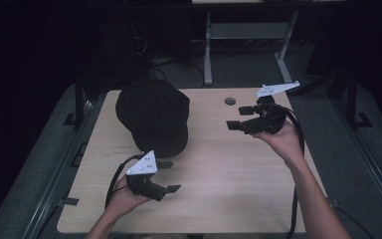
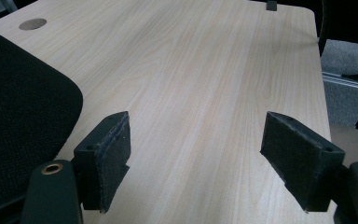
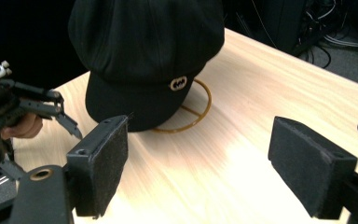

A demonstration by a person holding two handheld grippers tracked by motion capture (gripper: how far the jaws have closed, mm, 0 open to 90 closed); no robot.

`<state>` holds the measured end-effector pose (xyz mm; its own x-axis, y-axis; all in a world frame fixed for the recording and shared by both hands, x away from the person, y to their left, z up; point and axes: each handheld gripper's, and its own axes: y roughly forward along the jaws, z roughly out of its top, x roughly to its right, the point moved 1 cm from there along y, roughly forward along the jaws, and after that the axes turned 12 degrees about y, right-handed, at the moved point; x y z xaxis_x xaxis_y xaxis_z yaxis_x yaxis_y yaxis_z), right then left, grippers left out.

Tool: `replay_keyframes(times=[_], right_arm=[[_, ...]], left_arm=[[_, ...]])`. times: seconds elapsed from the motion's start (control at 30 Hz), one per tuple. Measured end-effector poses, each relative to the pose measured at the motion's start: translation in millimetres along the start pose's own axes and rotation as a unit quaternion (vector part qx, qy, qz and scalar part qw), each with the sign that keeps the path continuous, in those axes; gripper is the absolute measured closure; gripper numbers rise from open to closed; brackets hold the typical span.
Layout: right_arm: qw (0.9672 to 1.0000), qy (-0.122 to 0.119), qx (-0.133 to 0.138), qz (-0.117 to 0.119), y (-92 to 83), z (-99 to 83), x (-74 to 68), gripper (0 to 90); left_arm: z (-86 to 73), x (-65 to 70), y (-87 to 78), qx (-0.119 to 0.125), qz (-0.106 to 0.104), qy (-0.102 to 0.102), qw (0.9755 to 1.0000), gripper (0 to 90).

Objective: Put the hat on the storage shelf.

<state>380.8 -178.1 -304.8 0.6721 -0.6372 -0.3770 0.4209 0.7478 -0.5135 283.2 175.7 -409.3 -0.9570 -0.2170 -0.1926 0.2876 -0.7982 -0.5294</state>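
In the high view, a black cap lies on the far left part of the light wooden tabletop, its brim pointing toward the near edge. The left gripper is held low over the near left of the tabletop, just beside the brim on its near side; its jaws stand well apart and hold nothing. The right gripper hovers over the far right, well apart from the cap, pointing left toward it, with its jaws also apart and empty. A round hole sits in the tabletop near the far edge, between the cap and the right gripper.

In the left gripper view, the left gripper has its jaws spread wide over bare wood, with nothing between them. The cap lies at the left, close to one jaw, and the hole shows at the far corner.

In the right gripper view, the right gripper is wide open and empty, aimed at the cap. The cap carries a small gold emblem above its brim, and a thin yellowish ring lies on the tabletop, partly under the cap. The left gripper appears at the left, beside the cap.
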Motion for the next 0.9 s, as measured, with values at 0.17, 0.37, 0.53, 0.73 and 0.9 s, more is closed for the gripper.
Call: replay_keyframes(times=[0.17, 0.37, 0.53, 0.73, 0.9], right_arm=[[1.0000, 0.006, -0.003, -0.002, -5.7, -15.0, 3.6, 19.5], [0.9999, 0.013, -0.001, -0.004, -11.7, -28.9, 7.7, 19.4], [0.9998, 0.019, -0.002, -0.007, -16.7, -42.0, 11.2, 19.3], [0.9995, 0.027, 0.002, -0.012, -21.7, -60.2, 15.3, 19.1], [0.9992, 0.037, 0.002, -0.016, -24.5, -75.6, 19.7, 19.1]], left_arm=[[0.1, 0.2, -0.5, -0.001, 0.001, 0.000, 1.0000, 23.7], [-0.3, 0.4, -0.1, 0.000, 0.001, -0.001, 1.0000, 23.7], [-0.5, 0.8, 0.4, -0.001, 0.001, 0.000, 1.0000, 23.7], [-0.6, 1.3, 0.4, -0.001, 0.001, -0.003, 1.0000, 23.7], [-1.0, 1.6, -0.3, -0.003, 0.001, -0.005, 1.0000, 23.7]])
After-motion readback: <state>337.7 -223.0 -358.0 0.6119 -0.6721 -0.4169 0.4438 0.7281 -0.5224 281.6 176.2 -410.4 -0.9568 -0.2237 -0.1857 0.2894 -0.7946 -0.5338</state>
